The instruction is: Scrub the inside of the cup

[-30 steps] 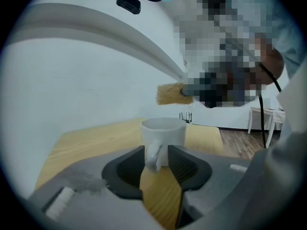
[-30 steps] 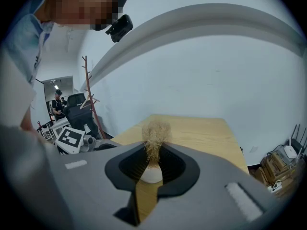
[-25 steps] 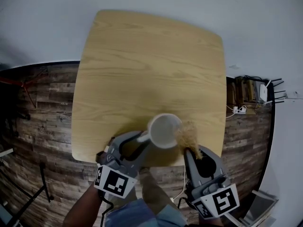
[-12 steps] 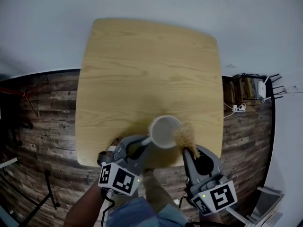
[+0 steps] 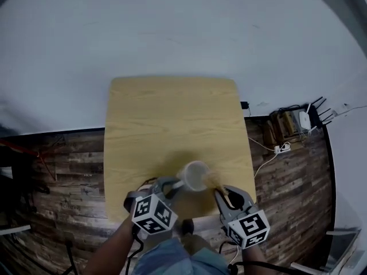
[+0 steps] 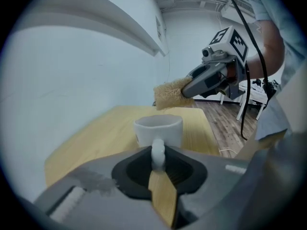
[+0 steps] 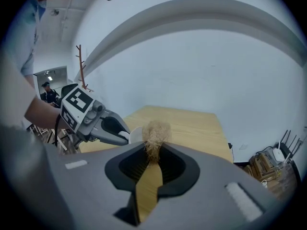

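Observation:
A white cup (image 5: 195, 175) stands upright near the front edge of the wooden table (image 5: 172, 113). My left gripper (image 5: 176, 184) has just been closing and is now shut on the cup's handle (image 6: 158, 153), which sits between its pads in the left gripper view. The cup (image 6: 160, 131) stands just beyond those jaws. My right gripper (image 5: 221, 191) is shut on a straw-coloured fibre scrubber (image 5: 215, 180), held at the cup's right rim. The scrubber (image 7: 154, 134) sticks up out of the jaws in the right gripper view, with the cup (image 7: 136, 134) partly hidden behind it.
Past the cup, the wooden tabletop runs to a white wall. Dark plank flooring (image 5: 69, 171) surrounds the table. Cables and a power strip (image 5: 281, 148) lie on the floor at the right. A person (image 7: 46, 94) stands far off in a doorway.
The left jaws have closed on the cup's handle. The scrubber has moved closer to the cup's rim. The head view has pulled back, so the table looks smaller.

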